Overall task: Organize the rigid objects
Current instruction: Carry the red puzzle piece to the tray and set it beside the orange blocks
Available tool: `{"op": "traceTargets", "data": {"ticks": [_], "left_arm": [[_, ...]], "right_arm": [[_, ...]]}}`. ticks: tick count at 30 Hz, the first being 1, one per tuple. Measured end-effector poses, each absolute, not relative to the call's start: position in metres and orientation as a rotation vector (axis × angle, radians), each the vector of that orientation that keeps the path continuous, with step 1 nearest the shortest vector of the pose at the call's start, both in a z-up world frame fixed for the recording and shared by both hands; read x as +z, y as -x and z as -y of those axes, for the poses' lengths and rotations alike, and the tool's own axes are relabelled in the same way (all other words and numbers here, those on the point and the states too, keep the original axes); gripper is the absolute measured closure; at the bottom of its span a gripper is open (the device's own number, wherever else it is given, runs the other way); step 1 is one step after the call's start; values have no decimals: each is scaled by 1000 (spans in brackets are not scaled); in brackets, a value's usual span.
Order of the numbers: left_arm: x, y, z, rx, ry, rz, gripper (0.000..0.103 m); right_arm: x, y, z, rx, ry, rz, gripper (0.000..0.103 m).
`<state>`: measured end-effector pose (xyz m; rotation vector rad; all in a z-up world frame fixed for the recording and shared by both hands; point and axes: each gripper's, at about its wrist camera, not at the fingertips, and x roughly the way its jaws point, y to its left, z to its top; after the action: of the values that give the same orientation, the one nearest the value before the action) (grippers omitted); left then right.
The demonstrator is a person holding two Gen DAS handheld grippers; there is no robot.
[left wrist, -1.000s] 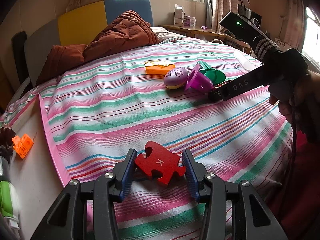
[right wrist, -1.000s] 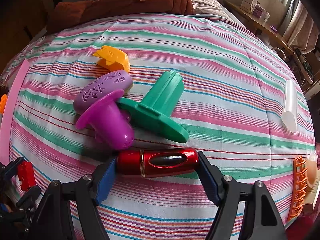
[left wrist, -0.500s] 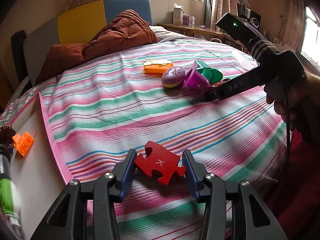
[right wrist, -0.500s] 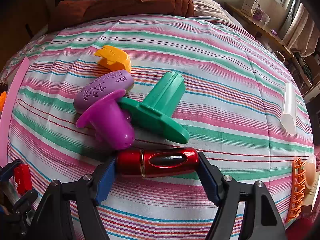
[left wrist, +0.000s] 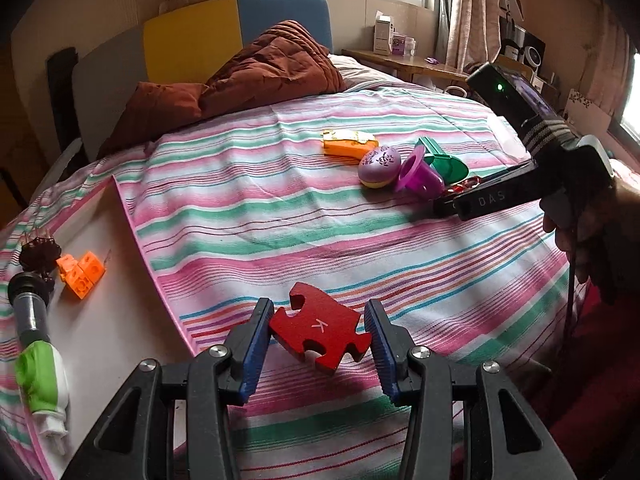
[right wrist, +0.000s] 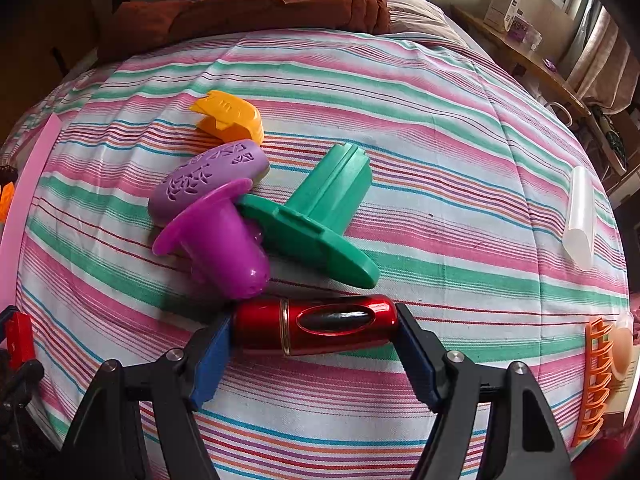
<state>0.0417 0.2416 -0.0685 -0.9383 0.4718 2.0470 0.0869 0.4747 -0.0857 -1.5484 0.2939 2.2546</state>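
Observation:
My left gripper [left wrist: 318, 338] is shut on a red puzzle piece [left wrist: 320, 330] marked K, held tilted just over the striped bedsheet [left wrist: 280, 220] near its front edge. My right gripper [right wrist: 314, 332] is shut on a shiny red tube [right wrist: 316, 326], gripped by its two ends and lying crosswise low over the sheet. Just beyond the tube lie a purple cup-shaped mould [right wrist: 220, 240], a green stamp [right wrist: 316, 216], a lilac oval [right wrist: 208, 184] and an orange piece [right wrist: 230, 118], bunched together. In the left wrist view the right gripper [left wrist: 452, 202] reaches in beside that cluster [left wrist: 400, 164].
A white board [left wrist: 112, 340] at the bed's left edge carries orange cubes [left wrist: 82, 274] and a green-and-white tool [left wrist: 40, 380]. A brown quilt [left wrist: 256, 76] lies at the headboard. A white tube [right wrist: 580, 216] and an orange rack [right wrist: 596, 380] sit at the right.
My left gripper has risen a little with the puzzle piece, so more of the white board shows. The right gripper and its red tube have stayed put.

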Motion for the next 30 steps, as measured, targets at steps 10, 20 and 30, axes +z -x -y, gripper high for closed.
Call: {"op": "traceTargets", "data": {"ticks": [10,20,30], "left_arm": [[-29,-31,-209,2132,968,-401,56],[-26,-3,-160,2254,1058,-335,56],[-40,33,-116,2304,1190,-182,56]], "right_arm": [[-86,-87,-474,2255,1544,-276,27],[-88,-84,-479,2256,1542,-262,27],[-87,-84,-475,2253,1540,-249,27]]}}
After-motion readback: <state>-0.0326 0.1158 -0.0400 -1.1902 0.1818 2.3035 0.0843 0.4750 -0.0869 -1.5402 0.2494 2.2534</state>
